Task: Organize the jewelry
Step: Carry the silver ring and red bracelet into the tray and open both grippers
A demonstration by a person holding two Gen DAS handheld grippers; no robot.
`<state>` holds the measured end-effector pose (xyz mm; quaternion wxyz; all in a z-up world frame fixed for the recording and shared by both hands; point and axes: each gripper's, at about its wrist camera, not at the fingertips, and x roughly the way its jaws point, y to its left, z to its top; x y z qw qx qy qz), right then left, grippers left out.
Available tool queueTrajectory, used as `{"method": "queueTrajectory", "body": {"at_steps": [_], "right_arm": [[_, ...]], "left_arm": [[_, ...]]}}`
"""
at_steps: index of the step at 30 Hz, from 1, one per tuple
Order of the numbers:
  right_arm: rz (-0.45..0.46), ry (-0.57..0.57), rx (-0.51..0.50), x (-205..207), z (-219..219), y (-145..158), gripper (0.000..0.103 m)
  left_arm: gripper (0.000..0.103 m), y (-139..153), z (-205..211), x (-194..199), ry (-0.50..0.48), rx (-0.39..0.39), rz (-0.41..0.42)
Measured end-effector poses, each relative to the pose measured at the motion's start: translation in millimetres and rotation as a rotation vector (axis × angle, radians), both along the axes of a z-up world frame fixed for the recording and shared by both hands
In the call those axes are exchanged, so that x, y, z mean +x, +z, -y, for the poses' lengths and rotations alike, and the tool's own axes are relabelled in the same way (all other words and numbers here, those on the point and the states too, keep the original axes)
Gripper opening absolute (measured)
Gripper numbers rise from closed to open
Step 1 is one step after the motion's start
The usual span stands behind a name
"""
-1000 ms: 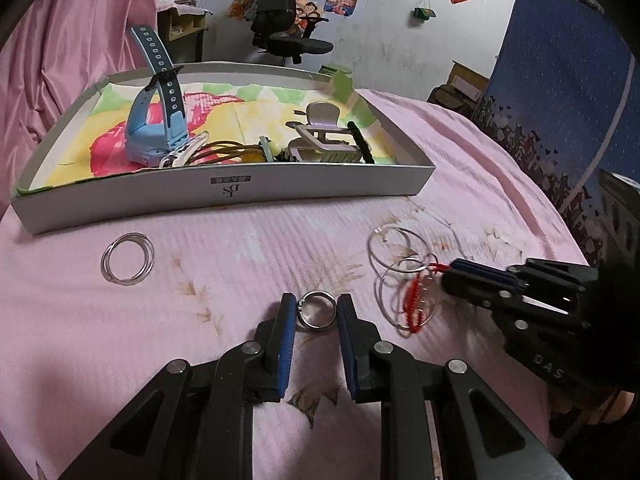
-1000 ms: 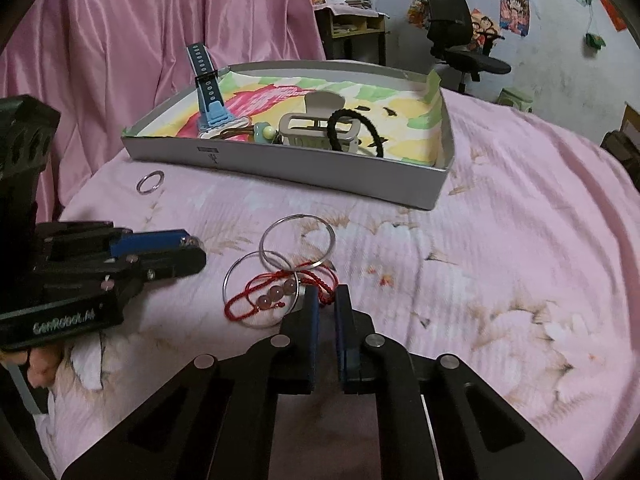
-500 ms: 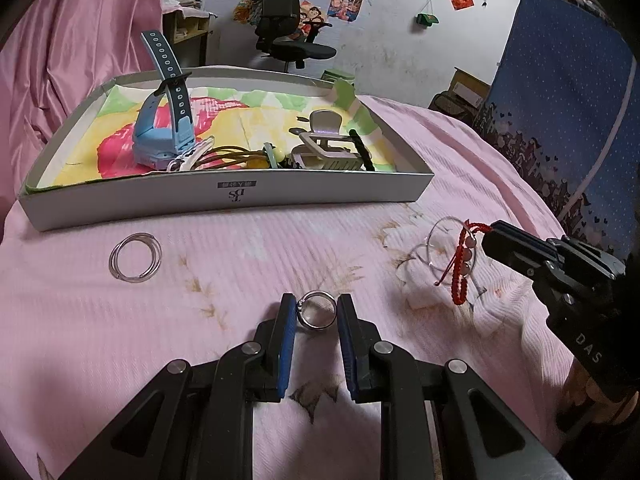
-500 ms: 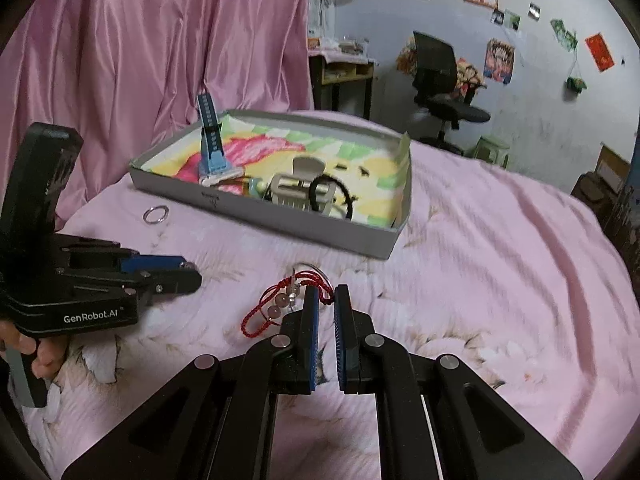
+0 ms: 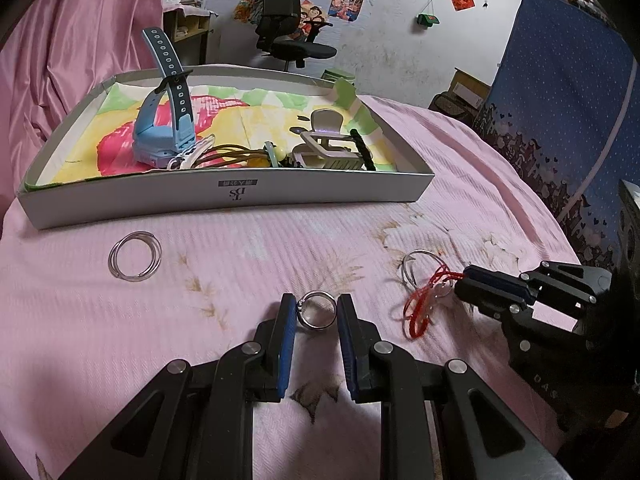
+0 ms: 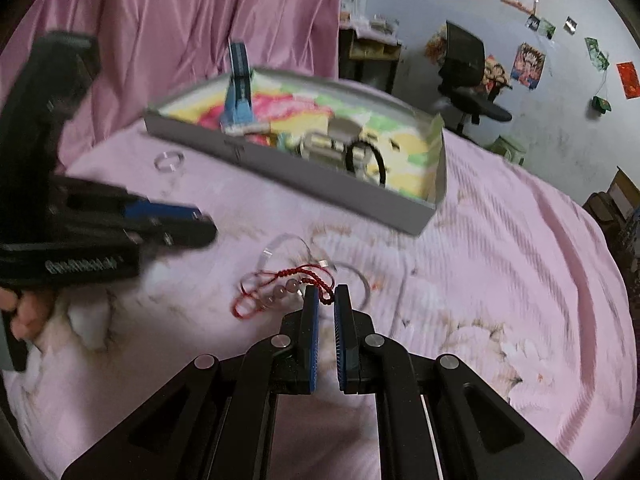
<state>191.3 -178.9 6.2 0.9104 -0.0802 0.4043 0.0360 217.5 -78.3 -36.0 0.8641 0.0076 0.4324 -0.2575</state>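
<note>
My left gripper [image 5: 317, 308] is shut on a small silver ring [image 5: 317, 314], low over the pink bedspread. My right gripper [image 6: 327, 294] is shut on a red cord bracelet with beads [image 6: 280, 288], which dangles from its tips. From the left wrist view the right gripper [image 5: 460, 284] comes in from the right, the red bracelet [image 5: 420, 312] hanging below it. A thin wire bangle [image 5: 416, 266] sits tilted beside the cord; whether it is caught up in it I cannot tell. The left gripper [image 6: 204, 222] is blurred in the right wrist view, and its ring is hidden there.
A grey cardboard tray [image 5: 228, 198] lies behind, holding a blue watch [image 5: 164, 136], a claw clip [image 5: 324, 148] and hair ties. A doubled clear ring [image 5: 135, 255] lies on the bed left of the left gripper. A hand [image 6: 24, 312] holds the left gripper's handle.
The right gripper has raised the red bracelet off the bedspread, swung right, come back and rolled. The thin bangles shifted with it. The left gripper and its ring stayed put.
</note>
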Motion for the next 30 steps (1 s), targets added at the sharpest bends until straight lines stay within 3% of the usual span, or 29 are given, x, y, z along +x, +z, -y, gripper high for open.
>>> {"method": "queueTrajectory", "body": {"at_steps": [10,20,26,30], "right_arm": [[0.044,-0.063,-0.013,-10.7,15.6,13.5,0.007],[0.243,-0.089,0.063,-22.6,24.0,35.2,0.007],[0.351,-0.09,0.099,-12.3,22.7,43.0,0.007],[0.39,-0.075,0.176,5.9,20.5,45.1,0.007]], "left_arm": [[0.02,0.5,-1.8,0.1,0.008,-0.006,0.007],[0.02,19.8,-10.3,-2.5,0.05,-0.056,0.08],[0.02,34.8,-19.3,4.4,0.107,-0.103,0.148],[0.02,46.8,-26.3,18.1,0.158,-0.124,0.201]]}}
